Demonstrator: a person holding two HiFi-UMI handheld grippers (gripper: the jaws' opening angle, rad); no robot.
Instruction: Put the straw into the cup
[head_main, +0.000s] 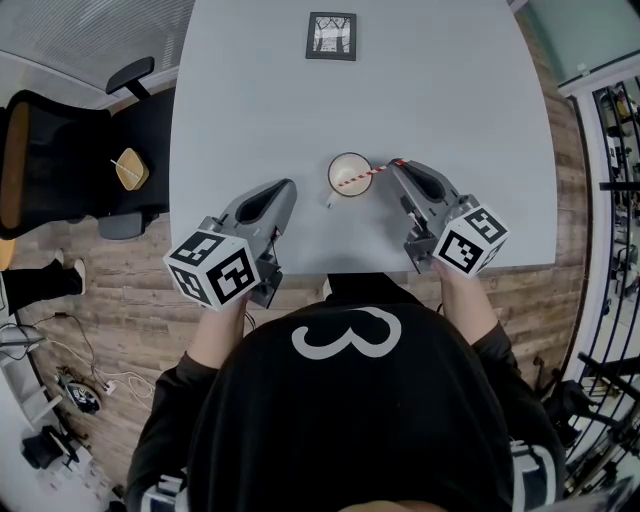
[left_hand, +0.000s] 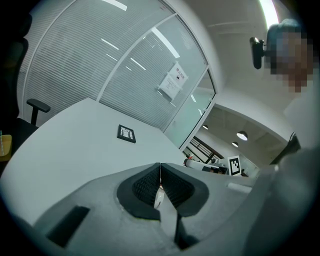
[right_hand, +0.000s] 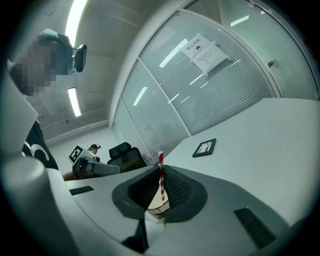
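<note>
A small white cup (head_main: 350, 166) stands on the pale table (head_main: 260, 100), near its front edge. A red-and-white striped straw (head_main: 362, 178) slants across the cup's mouth, from the cup's near-left rim up to the right. My right gripper (head_main: 397, 164) is shut on the straw's right end, just right of the cup. In the right gripper view the straw (right_hand: 160, 172) stands pinched between the dark pads, and the cup (right_hand: 156, 206) shows below them. My left gripper (head_main: 289, 186) hovers left of the cup. Its jaws (left_hand: 160, 170) are shut with nothing gripped.
A small black-framed marker card (head_main: 331, 36) lies at the table's far side. A black office chair (head_main: 60, 150) stands off the table's left edge on the wooden floor. Dark shelving (head_main: 615, 150) is at the right.
</note>
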